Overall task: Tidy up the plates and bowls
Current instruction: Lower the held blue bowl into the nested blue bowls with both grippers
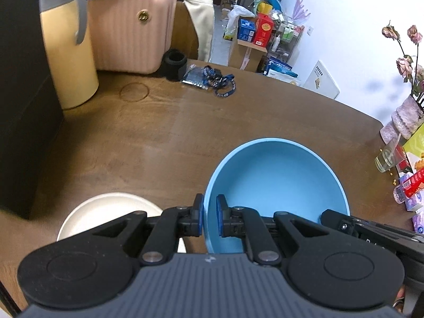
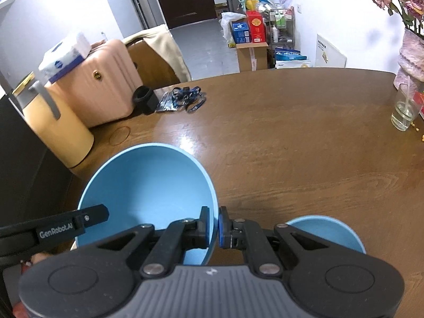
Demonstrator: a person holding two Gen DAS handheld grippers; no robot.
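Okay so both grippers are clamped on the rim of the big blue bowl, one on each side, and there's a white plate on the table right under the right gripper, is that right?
Not quite. Both grippers do clamp the big blue bowl, the left gripper on one side of its rim and the right gripper on the other. But the dish under the right gripper is a second blue bowl, as the right wrist view shows. The white plate sits beside the left gripper.

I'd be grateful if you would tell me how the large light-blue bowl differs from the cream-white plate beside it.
The large light-blue bowl is deep with steep walls; the cream-white plate is shallow and nearly flat. The bowl is gripped at opposite sides of its rim by the left claw and the right claw; no claw grips the plate, which lies on the brown wooden table. Both are round, plain and look empty.
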